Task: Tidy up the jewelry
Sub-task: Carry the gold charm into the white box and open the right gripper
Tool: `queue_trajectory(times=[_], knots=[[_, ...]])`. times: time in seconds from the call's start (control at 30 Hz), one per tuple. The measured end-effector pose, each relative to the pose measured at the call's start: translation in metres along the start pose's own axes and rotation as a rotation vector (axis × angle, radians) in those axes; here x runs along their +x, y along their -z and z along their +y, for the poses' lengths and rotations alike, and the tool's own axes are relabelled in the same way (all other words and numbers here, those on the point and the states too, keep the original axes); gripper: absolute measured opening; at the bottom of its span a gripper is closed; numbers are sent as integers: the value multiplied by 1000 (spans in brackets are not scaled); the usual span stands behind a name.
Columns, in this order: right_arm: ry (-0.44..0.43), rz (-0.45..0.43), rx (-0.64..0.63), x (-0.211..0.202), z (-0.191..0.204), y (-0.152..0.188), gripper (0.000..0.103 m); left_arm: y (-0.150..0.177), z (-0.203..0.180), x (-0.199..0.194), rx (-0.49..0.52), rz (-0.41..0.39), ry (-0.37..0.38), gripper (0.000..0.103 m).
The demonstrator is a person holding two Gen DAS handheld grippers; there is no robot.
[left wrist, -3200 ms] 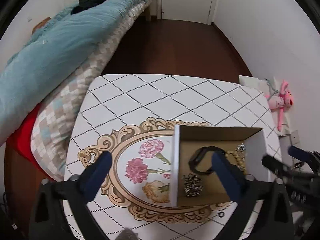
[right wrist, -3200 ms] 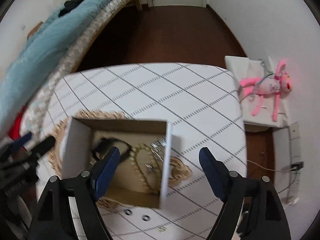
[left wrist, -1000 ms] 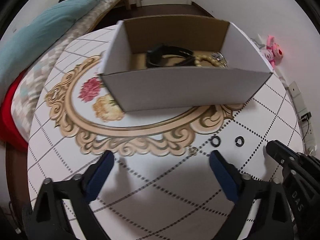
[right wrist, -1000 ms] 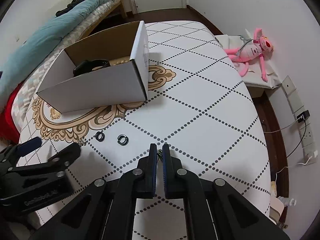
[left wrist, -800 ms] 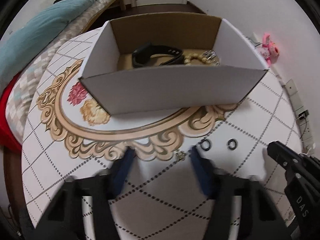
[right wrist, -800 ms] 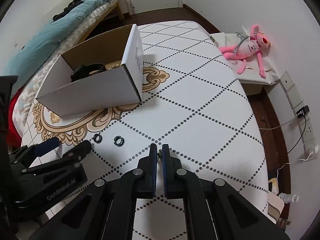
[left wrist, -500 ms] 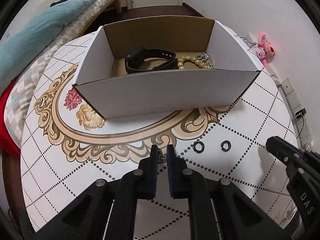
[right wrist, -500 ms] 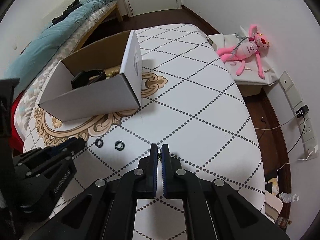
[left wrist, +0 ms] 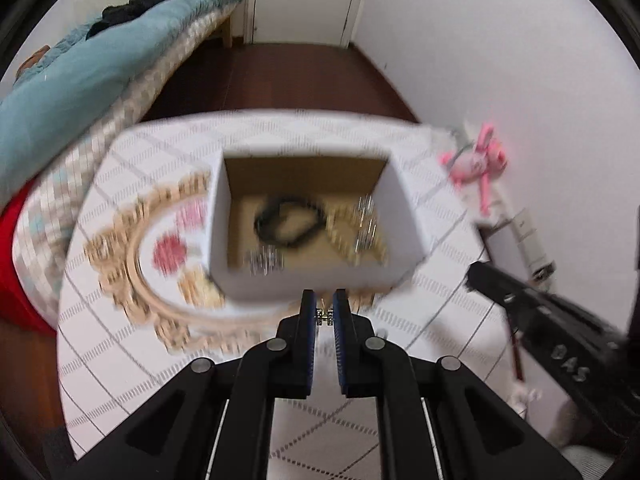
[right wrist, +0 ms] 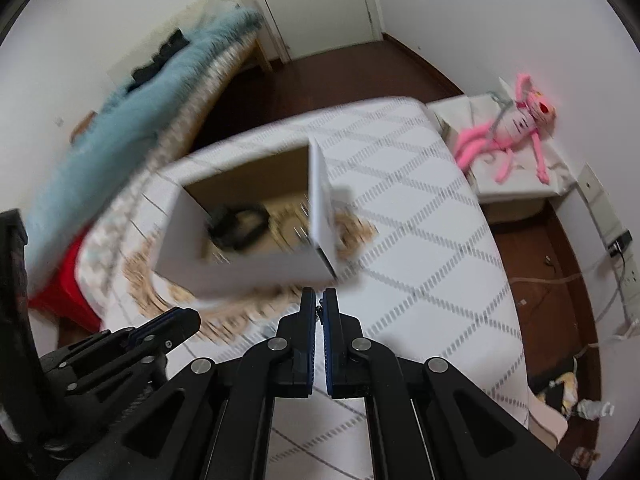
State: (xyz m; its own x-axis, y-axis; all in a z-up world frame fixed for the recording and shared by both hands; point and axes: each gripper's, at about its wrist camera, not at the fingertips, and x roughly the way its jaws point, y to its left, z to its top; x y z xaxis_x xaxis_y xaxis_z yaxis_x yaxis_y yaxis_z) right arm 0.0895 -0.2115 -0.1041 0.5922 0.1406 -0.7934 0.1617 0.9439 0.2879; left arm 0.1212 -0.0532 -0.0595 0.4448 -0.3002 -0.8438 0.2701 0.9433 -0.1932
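Observation:
My left gripper (left wrist: 324,300) is shut on a small silver jewelry piece (left wrist: 324,316), held above the table in front of the white cardboard box (left wrist: 312,284). Inside the box lie a black band (left wrist: 290,222), a string of beige beads (left wrist: 340,236) and silvery pieces, all blurred. My right gripper (right wrist: 319,298) is shut on a tiny dark jewelry piece (right wrist: 319,311), just in front of the box's near right corner (right wrist: 328,268). The left gripper's tip (right wrist: 176,320) shows at lower left in the right wrist view, and the right gripper (left wrist: 520,300) shows at the right edge in the left wrist view.
The box stands on a white table (right wrist: 440,240) with a diamond pattern and a gold floral frame (left wrist: 132,280). A bed with a teal blanket (left wrist: 80,80) runs along the left. A pink plush toy (right wrist: 508,132) lies on a low stand to the right; cables and sockets sit by the wall.
The left gripper closed on the small silver piece on the table. Both grippers then rose with their pieces, so the box is seen more from above.

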Motion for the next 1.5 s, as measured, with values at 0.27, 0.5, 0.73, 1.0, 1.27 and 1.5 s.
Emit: queue_trajectory(times=[0.27, 0.5, 0.73, 1.0, 1.27, 1.5], knots=[[-90, 26, -42, 24, 28, -85, 4, -78, 33, 19, -24, 23, -39, 6], [-102, 195, -73, 85, 42, -120, 4, -97, 54, 53, -21, 124, -137, 13], [-88, 275, -94, 110, 47, -128, 16, -102, 72, 56, -70, 113, -206, 72], [29, 219, -149, 97, 49, -131, 60, -97, 73, 50, -34, 80, -297, 103], [204, 217, -214, 95, 46, -110, 99, -86, 71, 41, -31, 45, -326, 103], [210, 192, -190, 84, 44, -105, 103, -80, 67, 26, -41, 24, -318, 103]])
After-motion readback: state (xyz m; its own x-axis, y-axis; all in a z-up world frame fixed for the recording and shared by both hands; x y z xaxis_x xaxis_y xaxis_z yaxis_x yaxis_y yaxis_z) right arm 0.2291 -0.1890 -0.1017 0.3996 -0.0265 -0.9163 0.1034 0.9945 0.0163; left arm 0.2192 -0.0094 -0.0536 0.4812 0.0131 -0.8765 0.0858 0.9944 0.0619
